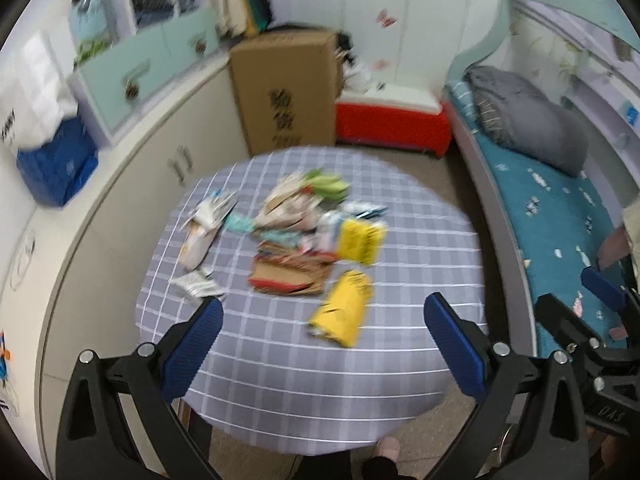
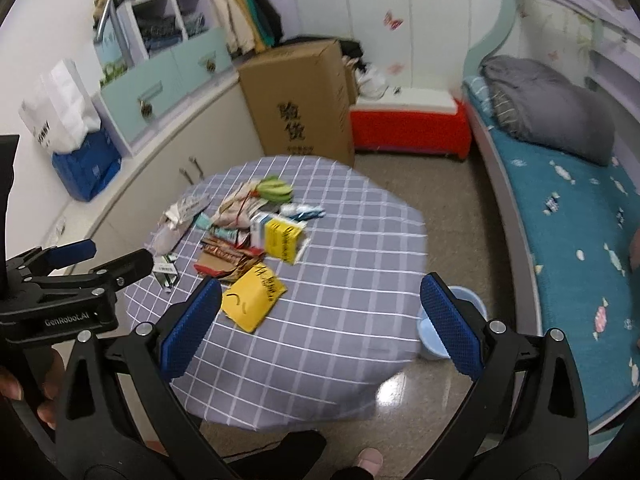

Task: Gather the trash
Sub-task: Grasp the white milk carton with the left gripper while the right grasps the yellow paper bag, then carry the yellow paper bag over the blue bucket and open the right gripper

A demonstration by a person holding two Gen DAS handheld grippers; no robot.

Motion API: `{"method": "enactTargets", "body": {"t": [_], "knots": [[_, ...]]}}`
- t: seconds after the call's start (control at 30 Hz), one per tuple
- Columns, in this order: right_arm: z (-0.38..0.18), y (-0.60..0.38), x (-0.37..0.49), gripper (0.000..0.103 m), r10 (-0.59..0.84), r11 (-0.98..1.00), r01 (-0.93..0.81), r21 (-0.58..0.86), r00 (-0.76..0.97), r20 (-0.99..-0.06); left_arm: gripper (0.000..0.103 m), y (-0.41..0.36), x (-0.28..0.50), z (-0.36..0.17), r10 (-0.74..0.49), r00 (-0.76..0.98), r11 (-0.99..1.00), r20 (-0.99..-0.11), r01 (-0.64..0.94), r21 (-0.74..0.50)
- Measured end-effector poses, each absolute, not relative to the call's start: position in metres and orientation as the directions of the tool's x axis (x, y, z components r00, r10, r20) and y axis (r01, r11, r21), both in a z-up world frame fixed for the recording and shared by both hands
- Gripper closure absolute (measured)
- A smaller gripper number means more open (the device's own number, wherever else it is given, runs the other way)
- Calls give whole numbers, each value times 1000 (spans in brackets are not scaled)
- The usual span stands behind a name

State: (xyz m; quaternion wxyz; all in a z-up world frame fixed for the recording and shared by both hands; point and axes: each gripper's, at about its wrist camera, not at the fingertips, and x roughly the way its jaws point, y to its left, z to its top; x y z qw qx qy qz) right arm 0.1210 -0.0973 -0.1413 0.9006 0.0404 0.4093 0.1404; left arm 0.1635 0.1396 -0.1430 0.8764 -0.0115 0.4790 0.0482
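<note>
hovering spread and empty above the near counter (image 1: 280, 380) edge, the left tongs (image 1: 323, 322) and right tongs (image 2: 320, 300) face mid-counter trash (image 2: 248, 232), a loose heap of yellow packets, torn cardboard and wrappers, while only the right view shows a blue bin (image 2: 436, 344) on the floor beside the counter.

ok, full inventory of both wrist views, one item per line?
table: 1, grey checked cloth, centre
trash pile: 1 heap, mixed wrappers and card, table's far left
yellow packets: 2, one nearest, one in the heap
bucket: 1, light blue, floor right of table
cardboard box: 1, brown, behind table
red chest: 1, white top, back wall
bed: 1, teal sheet, right
blue bag: 1, counter, left
left gripper: open, empty
right gripper: open, empty
</note>
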Motion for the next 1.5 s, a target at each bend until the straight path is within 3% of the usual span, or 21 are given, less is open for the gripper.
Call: {"method": "enactTargets", "body": {"t": [0.3, 0.5, 0.93, 1.0, 1.07, 1.1, 1.2, 1.27, 1.5], "knots": [[-211, -8, 180, 6, 298, 952, -215, 217, 501, -812, 4, 262, 203, -219, 119, 353, 962, -928, -271, 20], [-256, 23, 208, 6, 308, 951, -143, 273, 395, -866, 4, 281, 223, -248, 136, 308, 962, -942, -267, 52], [-320, 25, 230, 7, 329, 940, 4, 340, 248, -911, 5, 342, 253, -309, 62, 184, 889, -981, -457, -29], [-324, 22, 233, 22, 339, 936, 13, 352, 240, -910, 13, 342, 259, -318, 46, 174, 888, -984, -458, -39], [-328, 18, 236, 37, 358, 928, 23, 372, 226, -906, 43, 342, 261, -327, 29, 140, 887, -990, -460, -39], [-328, 16, 236, 38, 362, 925, 30, 378, 222, -905, 47, 343, 260, -330, 1, 132, 883, -991, -465, -61], [-327, 8, 238, 54, 393, 912, 42, 409, 204, -897, 57, 343, 255, -330, -13, 127, 876, -992, -478, -73], [-325, 3, 238, 57, 401, 908, 41, 416, 201, -894, 63, 337, 250, -327, -17, 122, 883, -992, -464, -72], [-300, -11, 233, 60, 396, 908, 44, 417, 242, -886, 68, 289, 227, -286, -65, 174, 922, -983, -367, -125]]}}
